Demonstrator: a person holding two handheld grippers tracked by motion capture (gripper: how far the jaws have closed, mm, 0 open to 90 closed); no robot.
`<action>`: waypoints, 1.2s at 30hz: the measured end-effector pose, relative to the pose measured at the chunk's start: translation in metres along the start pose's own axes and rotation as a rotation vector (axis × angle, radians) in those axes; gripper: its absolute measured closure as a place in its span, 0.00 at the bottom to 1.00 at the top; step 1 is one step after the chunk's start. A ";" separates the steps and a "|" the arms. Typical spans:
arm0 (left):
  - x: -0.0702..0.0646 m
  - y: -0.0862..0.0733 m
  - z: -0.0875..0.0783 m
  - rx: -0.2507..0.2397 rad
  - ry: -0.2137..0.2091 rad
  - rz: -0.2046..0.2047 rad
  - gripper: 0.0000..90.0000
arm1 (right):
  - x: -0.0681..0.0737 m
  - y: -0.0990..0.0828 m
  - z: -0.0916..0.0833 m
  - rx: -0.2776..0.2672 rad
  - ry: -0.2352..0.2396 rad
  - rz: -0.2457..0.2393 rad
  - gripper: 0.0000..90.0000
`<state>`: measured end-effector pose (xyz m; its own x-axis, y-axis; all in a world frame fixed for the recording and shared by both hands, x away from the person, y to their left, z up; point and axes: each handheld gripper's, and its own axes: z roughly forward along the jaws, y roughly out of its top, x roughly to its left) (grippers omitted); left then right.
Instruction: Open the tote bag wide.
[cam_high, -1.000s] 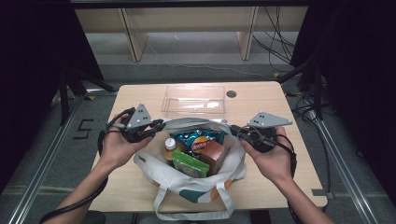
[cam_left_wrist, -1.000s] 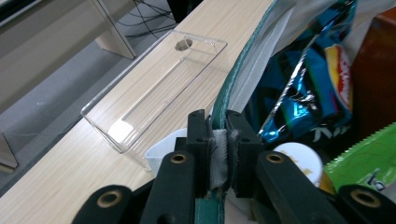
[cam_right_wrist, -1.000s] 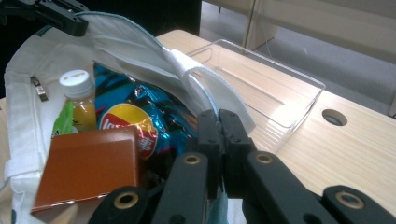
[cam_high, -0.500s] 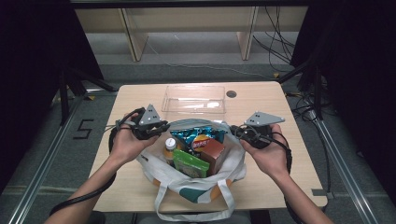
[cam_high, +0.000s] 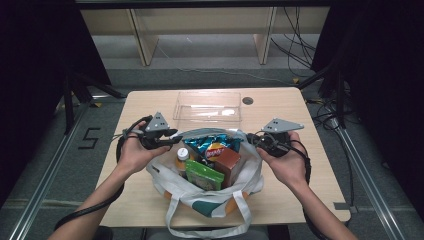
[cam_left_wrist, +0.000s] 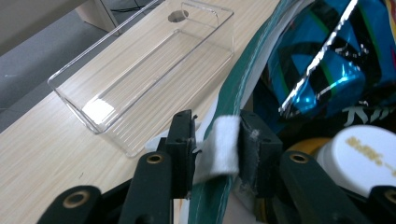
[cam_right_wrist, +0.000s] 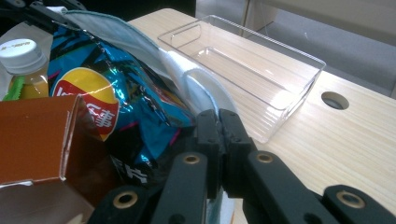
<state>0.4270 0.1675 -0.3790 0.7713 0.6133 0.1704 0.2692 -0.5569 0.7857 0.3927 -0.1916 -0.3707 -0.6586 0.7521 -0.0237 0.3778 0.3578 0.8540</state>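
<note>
**Easing the Tote Mouth Open, One Side Letting Go**

Nearest the person, the white fabric tote bag with green trim (cam_high: 200, 197) sits on the front half of the pale wooden table (cam_high: 320, 195), a gripper at each side of its mouth. The left gripper (cam_left_wrist: 215, 145) has just been opening its jaws; the white strap of the bag's rim lies between them, against the right pad only, no longer pinched. The right gripper (cam_right_wrist: 218, 122) is clamped shut on the opposite rim. To finish well, the left should back straight off so the strap slips free without snagging, while the right holds the mouth taut.

Inside stand a green snack pouch (cam_high: 204, 174), a brown carton (cam_high: 229, 163), a white-capped bottle (cam_high: 182, 155) and a blue foil chip bag (cam_high: 207, 145), crowded close, the foil bag brushing the rim.

Beyond, just behind the bag, lies a clear plastic tray (cam_high: 207, 106), empty; a round cable hole (cam_high: 247, 100) is beside it.
</note>
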 end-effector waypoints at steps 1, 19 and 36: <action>0.001 -0.003 -0.003 0.003 0.001 0.000 0.74 | 0.001 -0.001 0.001 -0.011 -0.006 0.022 0.99; 0.012 -0.019 0.009 0.052 -0.006 0.002 0.88 | -0.003 -0.007 0.019 0.039 -0.009 -0.020 0.98; 0.017 -0.036 0.039 0.054 -0.038 -0.090 0.88 | -0.016 -0.020 0.043 0.074 -0.014 -0.034 0.98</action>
<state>0.4525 0.1761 -0.4275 0.7636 0.6411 0.0767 0.3688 -0.5304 0.7633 0.4232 -0.1871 -0.4097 -0.6632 0.7461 -0.0595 0.4026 0.4226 0.8120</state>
